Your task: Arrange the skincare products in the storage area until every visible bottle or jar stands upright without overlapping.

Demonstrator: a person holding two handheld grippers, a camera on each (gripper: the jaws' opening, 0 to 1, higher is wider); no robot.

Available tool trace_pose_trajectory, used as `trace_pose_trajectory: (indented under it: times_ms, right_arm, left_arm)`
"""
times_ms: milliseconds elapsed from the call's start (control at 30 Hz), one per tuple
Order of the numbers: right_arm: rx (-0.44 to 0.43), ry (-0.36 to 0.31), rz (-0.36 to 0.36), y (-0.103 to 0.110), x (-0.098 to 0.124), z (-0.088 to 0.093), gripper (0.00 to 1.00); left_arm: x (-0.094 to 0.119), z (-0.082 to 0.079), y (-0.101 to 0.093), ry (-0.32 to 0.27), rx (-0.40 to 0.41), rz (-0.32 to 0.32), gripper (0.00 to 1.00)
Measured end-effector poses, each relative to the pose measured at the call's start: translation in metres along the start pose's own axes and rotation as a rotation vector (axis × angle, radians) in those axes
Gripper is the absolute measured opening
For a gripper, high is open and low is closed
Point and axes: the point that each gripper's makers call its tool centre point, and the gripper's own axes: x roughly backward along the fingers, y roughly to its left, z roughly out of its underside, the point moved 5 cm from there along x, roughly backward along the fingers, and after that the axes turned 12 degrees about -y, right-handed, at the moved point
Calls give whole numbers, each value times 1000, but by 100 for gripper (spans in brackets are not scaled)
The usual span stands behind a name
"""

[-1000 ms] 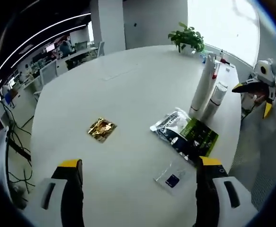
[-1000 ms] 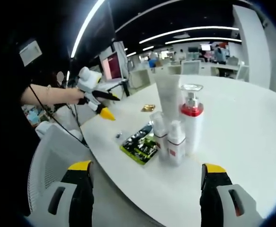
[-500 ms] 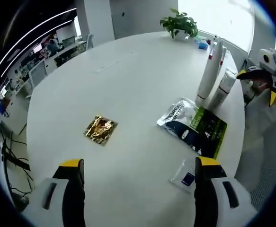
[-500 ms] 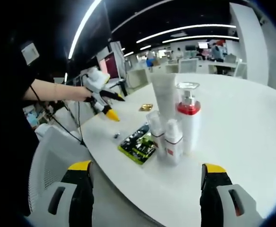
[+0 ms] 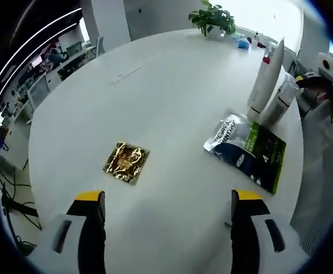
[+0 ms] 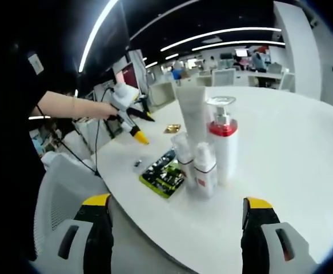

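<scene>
As the left gripper view is read first, the left gripper [image 5: 165, 228] is seen w/ jaws spread wide and nothing held, hovering above the white table [image 5: 155, 97]. A gold sachet [image 5: 126, 162] lies flat just ahead of the jaws, slightly to their left. A dark-and-green sachet pack [image 5: 249, 151] lies flat further off, ahead and to the right. Beyond it, near the table edge, the tall white tube [image 5: 266, 77] and a smaller bottle [image 5: 280, 103] are stood upright. The right gripper [image 5: 326, 94] is seen just past them.

In the right gripper view, the right gripper [image 6: 175, 228] is likewise wide open and empty, held off the table edge. The upright cluster is dead ahead: tube [image 6: 192, 117], red-collared pump bottle [image 6: 223, 142], two small bottles [image 6: 203, 168], packed close; whether any touch can't be told. The sachet pack [image 6: 161, 177] lies flat to their left.

Judged from this, the bottles are nearer the right gripper, the flat sachets nearer the left.
</scene>
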Motion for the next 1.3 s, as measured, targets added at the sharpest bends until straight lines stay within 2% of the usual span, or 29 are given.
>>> trace_pose_trajectory:
  times_ms: [467,700,833,1100,1300]
  right_arm:
    - [-7,23,20,-2,0,3,98]
    - [-10,31,25,-2,0,4,98]
    - [-15,32,30,-2,1,3,98]
    - [-23,34,37,-1,2,2,98]
    - [-28,34,40,-1,2,1,98]
  left_arm:
    - [-21,-6,34,49,-23,11,82]
    - [-32,-3,54,106,-72,31,79]
    - [-33,-5,57,137,-103,37,76]
    - [-48,-11,71,145,-96,46,70]
    - [-51,-12,71,177,-119,67,64]
